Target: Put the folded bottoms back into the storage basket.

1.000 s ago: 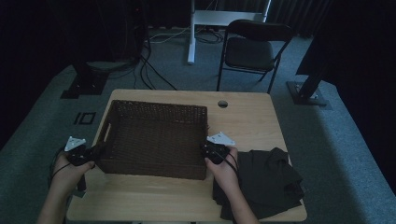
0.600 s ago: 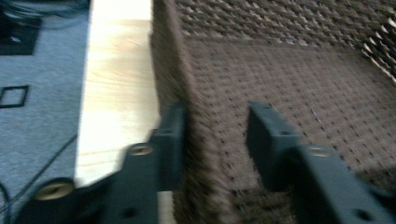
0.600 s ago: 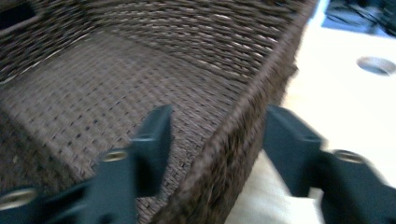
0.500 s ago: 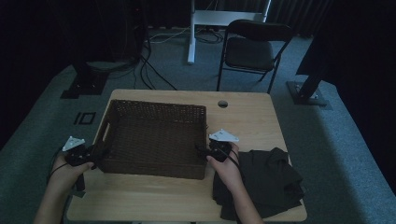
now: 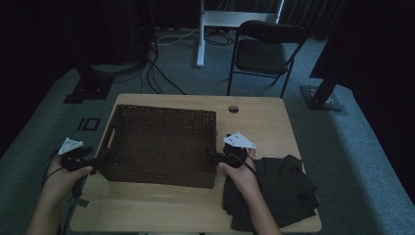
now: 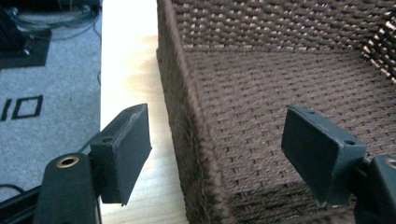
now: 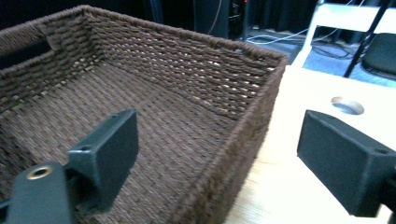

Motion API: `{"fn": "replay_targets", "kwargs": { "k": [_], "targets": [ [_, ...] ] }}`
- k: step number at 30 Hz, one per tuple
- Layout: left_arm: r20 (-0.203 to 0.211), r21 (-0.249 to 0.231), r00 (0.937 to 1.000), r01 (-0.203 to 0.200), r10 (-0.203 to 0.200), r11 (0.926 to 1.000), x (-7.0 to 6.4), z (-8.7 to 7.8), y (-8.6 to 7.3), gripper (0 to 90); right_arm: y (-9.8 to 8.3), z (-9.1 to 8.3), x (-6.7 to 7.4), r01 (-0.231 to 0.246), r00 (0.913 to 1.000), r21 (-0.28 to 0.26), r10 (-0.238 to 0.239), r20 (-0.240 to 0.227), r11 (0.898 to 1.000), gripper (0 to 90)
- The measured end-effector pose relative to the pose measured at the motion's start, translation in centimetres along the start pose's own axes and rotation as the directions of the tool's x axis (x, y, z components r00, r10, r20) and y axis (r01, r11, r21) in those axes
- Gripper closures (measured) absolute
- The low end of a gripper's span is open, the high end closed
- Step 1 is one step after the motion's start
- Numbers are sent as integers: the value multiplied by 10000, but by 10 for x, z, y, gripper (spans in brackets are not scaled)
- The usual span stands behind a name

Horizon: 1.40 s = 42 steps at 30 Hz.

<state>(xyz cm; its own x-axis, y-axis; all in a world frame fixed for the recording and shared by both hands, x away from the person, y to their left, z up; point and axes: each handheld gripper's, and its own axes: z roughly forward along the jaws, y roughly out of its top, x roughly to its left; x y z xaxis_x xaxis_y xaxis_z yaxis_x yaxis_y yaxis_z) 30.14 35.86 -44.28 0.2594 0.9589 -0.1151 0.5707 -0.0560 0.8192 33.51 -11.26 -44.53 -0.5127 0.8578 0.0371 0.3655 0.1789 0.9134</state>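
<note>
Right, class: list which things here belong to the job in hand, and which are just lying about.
In the job:
rectangular dark brown wicker basket
left tongs
right tongs

Lying about:
pile of black folded cloth
black folding chair

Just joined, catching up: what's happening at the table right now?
A person has a gripper in each hand at either end of a brown woven basket on the wooden table. The left gripper straddles the basket's left wall and the right gripper its right wall. Both sets of jaws have just been opening and now stand clear of the weave, so the basket is let go and sits on the table. A pile of dark cloth lies on the table beside the right hand.
</note>
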Motion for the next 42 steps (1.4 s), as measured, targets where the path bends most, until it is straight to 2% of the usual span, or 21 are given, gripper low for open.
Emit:
{"fn": "replay_targets", "kwargs": {
  "k": [5,9,16,20,27,35,42],
  "targets": [
    [230,-315,9997,-99,106,9995,-5,-6,8,194,2,-6,-3,50,9996,282,-42,-288,9996,134],
    [432,-404,9989,-154,171,9991,-12,-7,12,195,2,-11,-6,50,9995,227,-43,-307,9997,131],
    [783,-563,9965,-256,300,9981,-25,-4,19,194,2,-17,-15,-83,9999,175,86,-148,9998,131],
    [1000,-613,9936,-457,517,9971,-35,-1,22,195,3,-22,-19,44,10000,85,-43,-85,10000,131],
    [1641,-756,9828,-734,851,9944,-56,3,28,195,1,-30,-29,-13,10000,95,14,-79,10000,128],
    [2124,-919,9697,-1031,1207,9904,-79,9,35,195,-2,-39,-38,-47,10000,39,47,54,10000,120],
    [2509,-1056,9567,-1246,1477,9866,-98,14,39,194,-5,-49,-49,-307,9985,-93,311,456,9995,120]
  ]
}}
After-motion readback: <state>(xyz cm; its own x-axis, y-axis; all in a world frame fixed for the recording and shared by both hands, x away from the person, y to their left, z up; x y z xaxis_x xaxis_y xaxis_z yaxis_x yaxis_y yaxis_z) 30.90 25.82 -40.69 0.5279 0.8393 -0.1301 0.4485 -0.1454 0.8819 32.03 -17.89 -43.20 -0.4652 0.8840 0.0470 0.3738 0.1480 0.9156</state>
